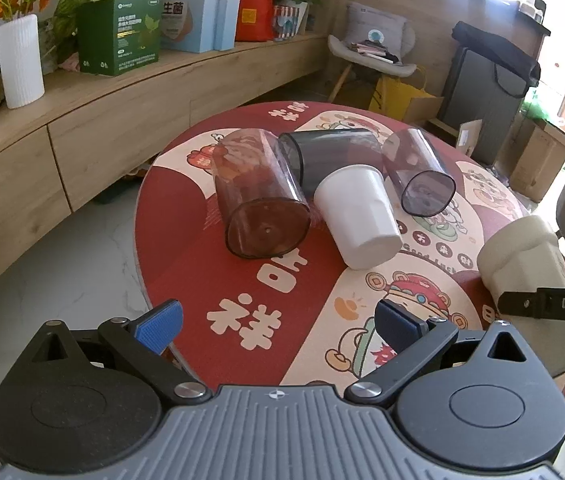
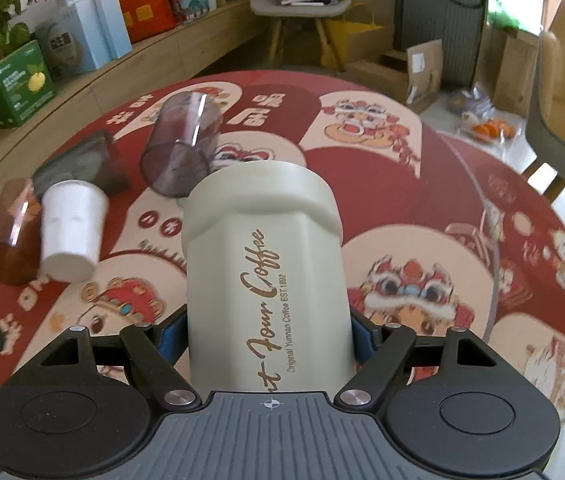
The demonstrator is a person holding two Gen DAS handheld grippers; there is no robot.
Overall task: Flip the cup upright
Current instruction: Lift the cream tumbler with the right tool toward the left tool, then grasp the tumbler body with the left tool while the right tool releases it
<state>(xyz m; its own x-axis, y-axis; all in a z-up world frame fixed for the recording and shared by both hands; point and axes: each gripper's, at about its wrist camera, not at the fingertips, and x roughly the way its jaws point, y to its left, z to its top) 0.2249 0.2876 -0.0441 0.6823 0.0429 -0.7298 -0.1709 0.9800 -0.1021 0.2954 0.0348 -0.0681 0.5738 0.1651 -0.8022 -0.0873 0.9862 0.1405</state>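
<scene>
My right gripper (image 2: 270,332) is shut on a cream coffee cup (image 2: 266,264) with gold lettering, held lying along the fingers above the table; it also shows in the left wrist view (image 1: 530,264). My left gripper (image 1: 278,324) is open and empty over the near table edge. On the round red table (image 1: 242,280) lie a brown clear cup (image 1: 258,196), a dark grey cup (image 1: 330,152), a white cup (image 1: 358,216) and a smoky clear cup (image 1: 418,172), all on their sides. They also show in the right wrist view: brown (image 2: 10,236), white (image 2: 70,228), smoky (image 2: 182,148).
A curved wooden shelf (image 1: 122,100) with boxes, a white vase (image 1: 20,66) and flowers runs along the left. A chair (image 1: 370,60) and black bag (image 1: 490,72) stand behind the table. Another chair (image 2: 562,100) is at the right.
</scene>
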